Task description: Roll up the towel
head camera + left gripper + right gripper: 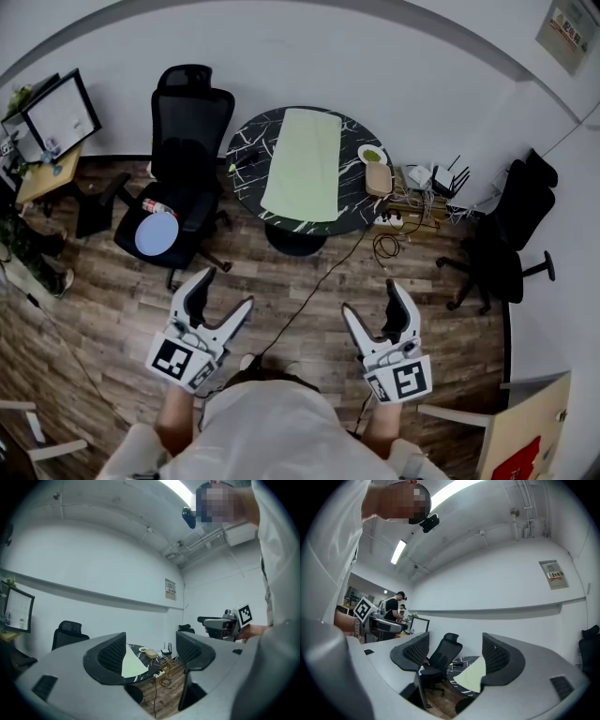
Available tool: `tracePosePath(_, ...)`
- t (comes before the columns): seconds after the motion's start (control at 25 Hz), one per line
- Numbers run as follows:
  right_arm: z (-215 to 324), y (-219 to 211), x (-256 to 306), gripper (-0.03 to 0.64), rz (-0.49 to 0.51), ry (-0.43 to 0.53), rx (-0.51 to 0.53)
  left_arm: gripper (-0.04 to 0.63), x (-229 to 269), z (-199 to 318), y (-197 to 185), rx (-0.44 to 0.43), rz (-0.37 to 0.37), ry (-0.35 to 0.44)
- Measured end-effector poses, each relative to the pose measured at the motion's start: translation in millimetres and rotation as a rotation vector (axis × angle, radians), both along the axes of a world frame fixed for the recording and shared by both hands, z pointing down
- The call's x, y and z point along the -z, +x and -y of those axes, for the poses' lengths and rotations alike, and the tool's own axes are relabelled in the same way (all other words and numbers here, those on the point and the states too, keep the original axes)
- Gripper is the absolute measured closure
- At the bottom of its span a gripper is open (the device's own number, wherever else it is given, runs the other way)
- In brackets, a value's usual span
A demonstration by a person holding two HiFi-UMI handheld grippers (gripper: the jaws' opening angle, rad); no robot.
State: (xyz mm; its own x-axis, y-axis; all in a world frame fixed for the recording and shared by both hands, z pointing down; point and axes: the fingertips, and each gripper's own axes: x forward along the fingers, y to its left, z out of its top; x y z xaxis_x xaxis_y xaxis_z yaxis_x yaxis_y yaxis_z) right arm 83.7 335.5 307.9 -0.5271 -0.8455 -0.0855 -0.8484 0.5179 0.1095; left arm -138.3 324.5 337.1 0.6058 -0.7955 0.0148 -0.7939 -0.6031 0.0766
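A pale green towel [305, 164] lies spread flat across a round black marble-patterned table [246, 150] at the far side of the room. Both grippers are held well short of it, above the wooden floor. My left gripper [228, 289] is open and empty; in the left gripper view the towel [129, 663] shows far off between the left gripper's [150, 651] jaws. My right gripper [369, 296] is also open and empty, with the towel [472, 674] seen distant by its right jaw in the right gripper view [454, 656].
A black office chair [183, 159] with a round pale blue disc [155, 234] on its seat stands left of the table. A small bowl [372, 155] and a beige block [378, 178] sit on the table's right edge. Cables and routers [422, 187] clutter the floor; another chair [506, 244] stands at right.
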Motion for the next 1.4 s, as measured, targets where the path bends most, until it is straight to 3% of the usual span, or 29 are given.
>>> tracePosePath(0.44,6.2,10.8,-16.1,0.304,-0.033,-0.037,0.032,0.285,-7.3,4.5,19.1,0.008,0.011,-0.016)
tracePosePath(0.64,15.4,24.6,-25.0,0.305,-0.059,-0.043,0.068,0.285,-6.2,15.0,33.6,0.021,-0.040,-0.033)
tracePosePath(0.76,22.0,39.7,-31.4,0.305,-0.049,-0.064,0.078,0.285,-6.9,24.3,42.1,0.045,-0.026,-0.027)
tracePosePath(1.12,54.7,77.3,-38.7,0.305,0.016,-0.075,0.074,0.285,3.1,65.5,29.9,0.140,0.012,0.003)
tracePosePath(1.4,107.3,73.7,-45.2,0.305,0.007,-0.084,0.050,0.285,-3.0,130.2,27.3,0.116,0.005,0.015)
